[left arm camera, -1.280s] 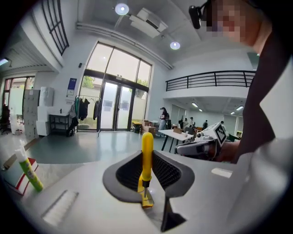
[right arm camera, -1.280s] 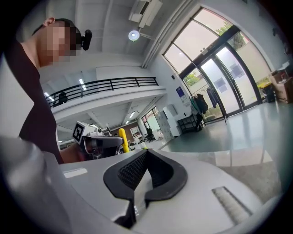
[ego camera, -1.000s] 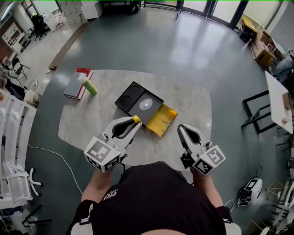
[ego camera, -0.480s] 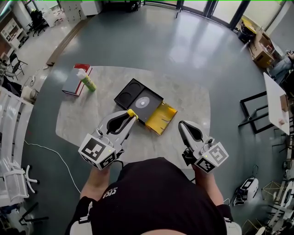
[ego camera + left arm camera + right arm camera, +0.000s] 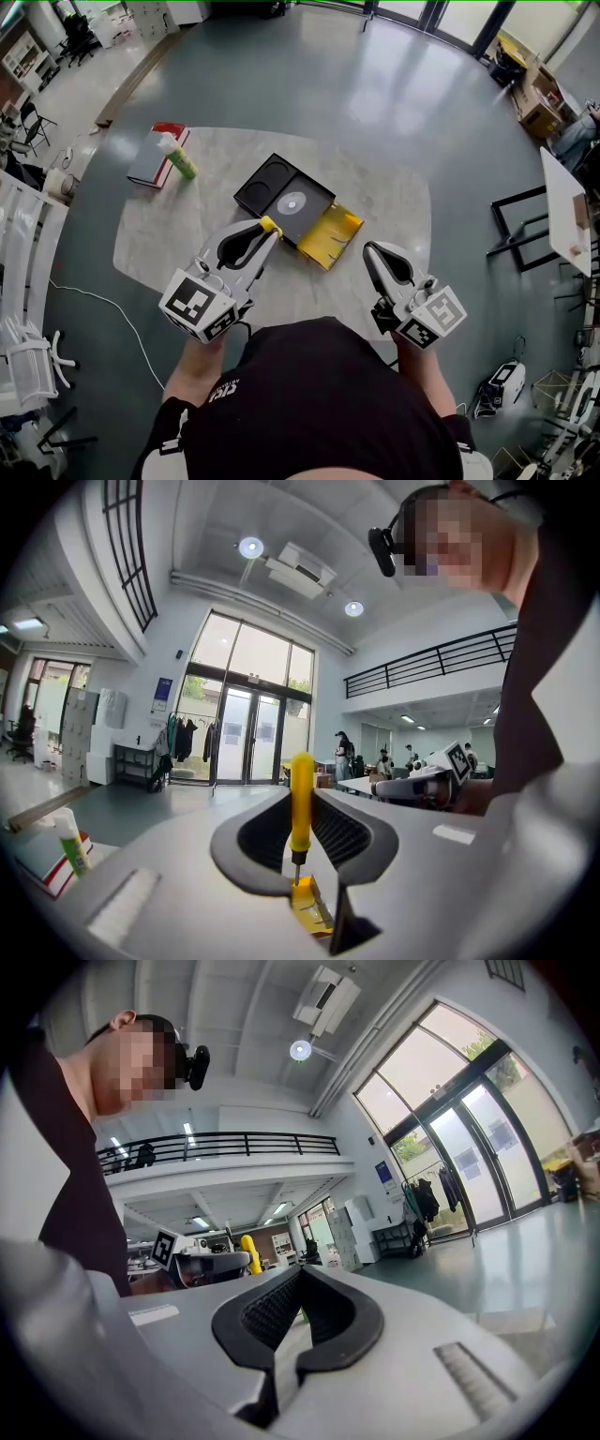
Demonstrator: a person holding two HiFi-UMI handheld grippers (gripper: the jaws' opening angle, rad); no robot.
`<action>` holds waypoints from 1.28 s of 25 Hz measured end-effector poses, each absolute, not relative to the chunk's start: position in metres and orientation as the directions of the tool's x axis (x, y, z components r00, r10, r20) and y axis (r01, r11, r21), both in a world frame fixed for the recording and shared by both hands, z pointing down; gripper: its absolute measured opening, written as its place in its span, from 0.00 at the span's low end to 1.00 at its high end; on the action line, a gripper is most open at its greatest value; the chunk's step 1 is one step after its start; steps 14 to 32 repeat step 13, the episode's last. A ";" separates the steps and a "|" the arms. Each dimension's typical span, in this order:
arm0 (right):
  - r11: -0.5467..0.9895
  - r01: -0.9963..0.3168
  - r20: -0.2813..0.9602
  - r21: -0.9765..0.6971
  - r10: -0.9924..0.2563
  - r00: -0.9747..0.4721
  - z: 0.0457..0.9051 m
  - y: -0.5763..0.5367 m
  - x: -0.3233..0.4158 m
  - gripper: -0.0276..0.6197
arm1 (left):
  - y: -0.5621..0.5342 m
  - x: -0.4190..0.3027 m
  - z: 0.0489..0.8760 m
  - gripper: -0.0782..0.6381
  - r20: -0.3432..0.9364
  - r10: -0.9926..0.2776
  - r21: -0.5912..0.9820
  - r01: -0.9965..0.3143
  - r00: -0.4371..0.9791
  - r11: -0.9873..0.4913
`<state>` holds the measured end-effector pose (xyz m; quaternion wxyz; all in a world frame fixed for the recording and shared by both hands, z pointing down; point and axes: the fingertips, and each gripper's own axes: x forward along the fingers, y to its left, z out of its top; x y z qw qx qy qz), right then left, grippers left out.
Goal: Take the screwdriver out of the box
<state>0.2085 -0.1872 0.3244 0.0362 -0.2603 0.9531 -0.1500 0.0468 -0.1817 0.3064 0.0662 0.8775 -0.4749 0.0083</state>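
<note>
Left gripper (image 5: 267, 234), item one on my list: jaws clamped on the screwdriver (image 5: 301, 803) and pointing level across the table. I read the grip from the left gripper view, where the dark ribbed pads (image 5: 349, 836) curve round the tool and pinch it low down, near the collar.

Screwdriver: plain yellow handle, smooth and rounded at the top, standing upright. Below it come a short black collar and a thin bare metal shaft that points down. In the head view only the yellow handle end shows, at the gripper's tip.

Its place: out of the box (image 5: 260, 192), held beside the box's near edge, with the shaft over the yellow tray (image 5: 333, 242). From these angles I cannot tell whether the tip touches that tray.

Box: black, square, with a round recess on one side and a white disc (image 5: 292, 203) on the other. The yellow tray juts from its near side.

Right gripper (image 5: 375, 255): held near the tray's other side. Its jaws look closed together with nothing between them.

Table (image 5: 394, 202): pale, marbled top. At its far left corner a green bottle (image 5: 178, 157) stands beside a red-edged book (image 5: 150, 169), well apart from the box.
</note>
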 end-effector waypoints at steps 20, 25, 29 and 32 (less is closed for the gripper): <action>0.818 -0.488 0.011 -0.304 -0.509 -0.860 0.327 -0.185 0.213 0.06 | -0.178 0.051 0.309 0.20 0.079 -0.830 0.098 -0.833 0.553 -0.545; 0.818 -0.488 0.011 -0.304 -0.509 -0.860 0.327 -0.185 0.213 0.06 | -0.178 0.051 0.309 0.20 0.079 -0.830 0.098 -0.833 0.553 -0.545; 0.818 -0.488 0.011 -0.304 -0.509 -0.860 0.327 -0.185 0.213 0.06 | -0.178 0.051 0.309 0.20 0.079 -0.830 0.098 -0.833 0.553 -0.545; 0.818 -0.488 0.011 -0.304 -0.509 -0.860 0.327 -0.185 0.213 0.06 | -0.178 0.051 0.309 0.20 0.079 -0.830 0.098 -0.833 0.553 -0.545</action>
